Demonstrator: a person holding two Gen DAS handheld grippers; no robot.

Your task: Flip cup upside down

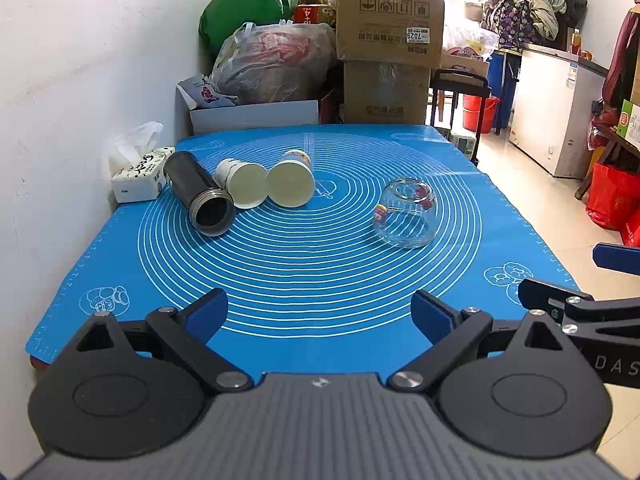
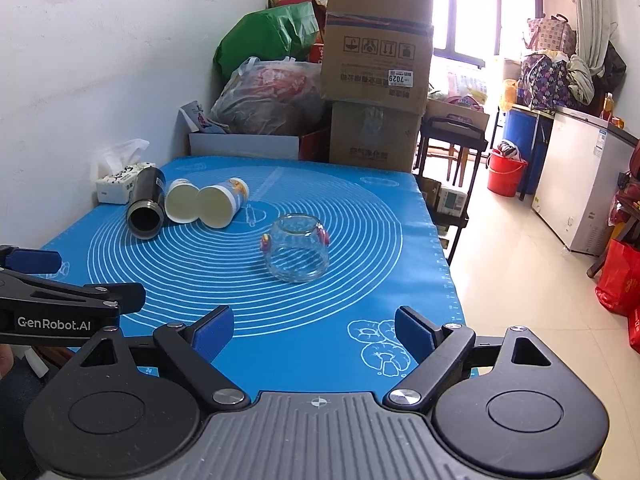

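A clear glass cup (image 1: 404, 214) with small cartoon prints stands mouth down on the blue mat (image 1: 312, 280); it also shows in the right wrist view (image 2: 297, 249). Two paper cups (image 1: 291, 179) (image 1: 241, 183) and a black flask (image 1: 200, 196) lie on their sides at the far left, mouths toward me; the right wrist view shows them too (image 2: 222, 202) (image 2: 182, 200) (image 2: 147, 208). My left gripper (image 1: 318, 316) is open and empty above the mat's near edge. My right gripper (image 2: 314, 334) is open and empty, near of the glass.
A tissue pack (image 1: 138, 176) sits by the white wall at the far left. Cardboard boxes (image 1: 390, 12) and bags (image 1: 276, 60) stack behind the table. The table's right edge drops to a tiled floor (image 2: 520, 264) with a red bucket (image 2: 506, 172).
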